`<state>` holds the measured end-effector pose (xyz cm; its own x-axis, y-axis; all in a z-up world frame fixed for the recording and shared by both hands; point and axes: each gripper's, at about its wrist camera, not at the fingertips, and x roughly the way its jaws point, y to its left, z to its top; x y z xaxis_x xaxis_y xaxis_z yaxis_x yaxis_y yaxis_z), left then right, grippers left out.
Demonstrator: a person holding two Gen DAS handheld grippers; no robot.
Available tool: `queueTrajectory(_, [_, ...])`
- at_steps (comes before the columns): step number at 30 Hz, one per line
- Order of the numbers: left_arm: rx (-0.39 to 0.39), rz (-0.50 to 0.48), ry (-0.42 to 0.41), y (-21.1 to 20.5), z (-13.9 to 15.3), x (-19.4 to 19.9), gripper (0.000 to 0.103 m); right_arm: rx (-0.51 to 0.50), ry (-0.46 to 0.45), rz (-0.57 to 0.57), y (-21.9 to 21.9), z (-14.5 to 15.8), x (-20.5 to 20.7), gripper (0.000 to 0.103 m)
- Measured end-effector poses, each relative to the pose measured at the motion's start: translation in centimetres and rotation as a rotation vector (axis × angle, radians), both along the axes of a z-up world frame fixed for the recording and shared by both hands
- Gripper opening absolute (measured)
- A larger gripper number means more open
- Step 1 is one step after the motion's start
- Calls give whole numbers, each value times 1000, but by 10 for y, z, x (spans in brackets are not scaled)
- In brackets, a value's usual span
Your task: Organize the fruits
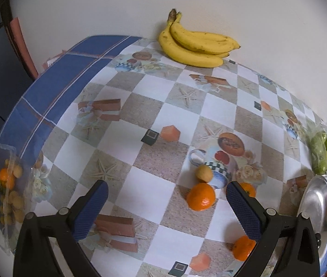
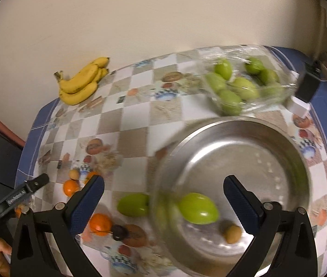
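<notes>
Inside the metal bowl (image 2: 244,138), a green fruit (image 2: 198,208) lies between the right gripper (image 2: 163,191)'s wide-open, empty jaws, toward six o'clock.

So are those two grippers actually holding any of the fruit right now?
No. The left gripper is open above the oranges, and the right gripper is open over the metal bowl; nothing sits between either pair of fingers.

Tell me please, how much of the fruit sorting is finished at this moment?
Only begun. Done: the metal bowl holds one green fruit and one small brown fruit. In hand: nothing; the left gripper and the right gripper are both open. Left: oranges loose on the table, the bananas by the wall, and more green fruits in a bag.
</notes>
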<state>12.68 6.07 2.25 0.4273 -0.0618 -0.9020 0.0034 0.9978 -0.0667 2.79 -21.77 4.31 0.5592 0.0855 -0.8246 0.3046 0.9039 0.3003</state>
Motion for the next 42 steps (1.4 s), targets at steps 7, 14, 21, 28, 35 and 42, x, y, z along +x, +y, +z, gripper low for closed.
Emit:
queueTrajectory(7, [-67, 63, 71, 17, -17, 10, 102, -43, 29, 94, 51, -7, 32, 103])
queueTrajectory(14, [-124, 114, 119, 27, -30, 17, 95, -93, 76, 185, 98, -24, 56, 102])
queueTrajectory(21, [-163, 131, 138, 26, -39, 21, 92, -110, 118, 214, 118, -43, 68, 101])
queueTrajectory(28, [-187, 115, 149, 21, -43, 24, 91, -112, 152, 227, 127, -58, 77, 94])
queueTrajectory(35, [-206, 84, 166, 11, -49, 31, 86, -113, 171, 226, 129, -69, 82, 92])
queueTrajectory(42, [-217, 43, 165, 0, -49, 38, 83, -112, 185, 237, 132, -75, 87, 73])
